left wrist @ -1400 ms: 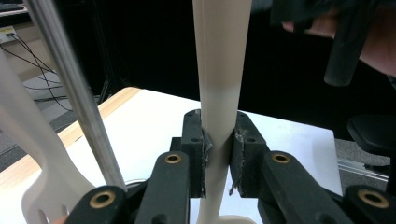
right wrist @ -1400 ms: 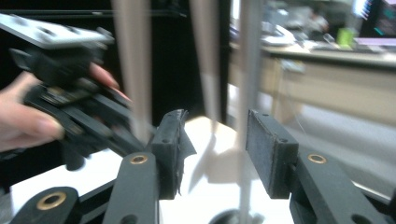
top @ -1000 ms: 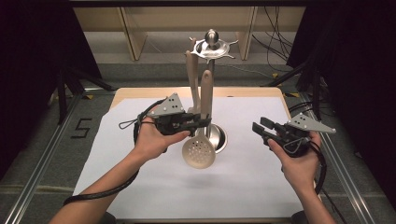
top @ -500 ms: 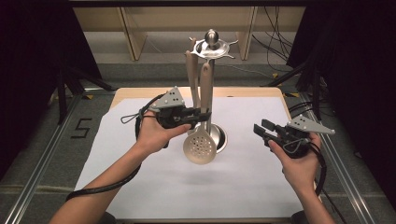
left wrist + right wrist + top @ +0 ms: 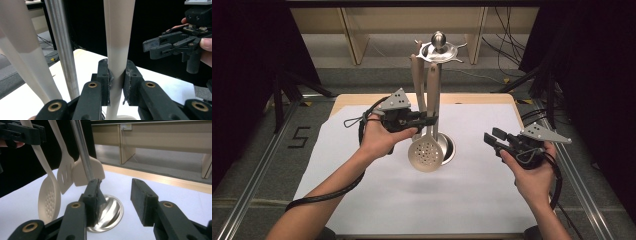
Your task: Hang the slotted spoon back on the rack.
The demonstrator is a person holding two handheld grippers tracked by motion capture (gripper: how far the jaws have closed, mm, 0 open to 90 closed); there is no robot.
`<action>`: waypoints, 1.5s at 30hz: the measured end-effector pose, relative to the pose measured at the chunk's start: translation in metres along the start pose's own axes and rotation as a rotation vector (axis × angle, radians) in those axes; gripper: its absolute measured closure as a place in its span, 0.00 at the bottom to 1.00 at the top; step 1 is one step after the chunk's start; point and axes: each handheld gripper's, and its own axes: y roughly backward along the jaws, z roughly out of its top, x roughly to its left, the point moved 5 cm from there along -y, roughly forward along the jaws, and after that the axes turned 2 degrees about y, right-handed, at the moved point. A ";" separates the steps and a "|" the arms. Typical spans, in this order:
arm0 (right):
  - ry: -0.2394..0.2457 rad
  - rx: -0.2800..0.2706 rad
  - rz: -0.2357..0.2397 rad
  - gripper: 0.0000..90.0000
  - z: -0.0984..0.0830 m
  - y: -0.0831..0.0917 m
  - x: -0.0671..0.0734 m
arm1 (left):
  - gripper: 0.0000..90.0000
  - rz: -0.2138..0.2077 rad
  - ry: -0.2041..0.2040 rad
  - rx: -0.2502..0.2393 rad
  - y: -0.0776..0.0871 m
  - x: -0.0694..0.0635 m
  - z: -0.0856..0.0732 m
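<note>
On the white-covered table [image 5: 362, 190], the left gripper [image 5: 428, 120] is clamped on the skimmer spoon's handle [image 5: 117, 50] mid-frame by the rack [image 5: 439, 50], so lift straight off the hook, keeping the idle, gaping right gripper [image 5: 493, 141] clear.

A wooden table [image 5: 347, 100] fills the centre of the high view, its pale edge showing along the top; a white sheet [image 5: 377, 195] covers nearly all of it; on the sheet, just right of centre, stands the round metal base [image 5: 448, 150] of a utensil stand.
</note>
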 end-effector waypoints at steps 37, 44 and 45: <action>0.025 0.011 -0.001 0.66 -0.005 0.001 -0.009 | 0.59 0.098 0.016 -0.061 0.048 -0.008 -0.023; 0.063 0.013 -0.020 0.66 -0.007 0.000 -0.014 | 0.50 0.224 0.056 -0.050 0.089 0.010 -0.063; 0.043 0.027 -0.014 0.66 -0.007 0.001 -0.013 | 0.50 0.242 0.070 -0.045 0.094 0.013 -0.070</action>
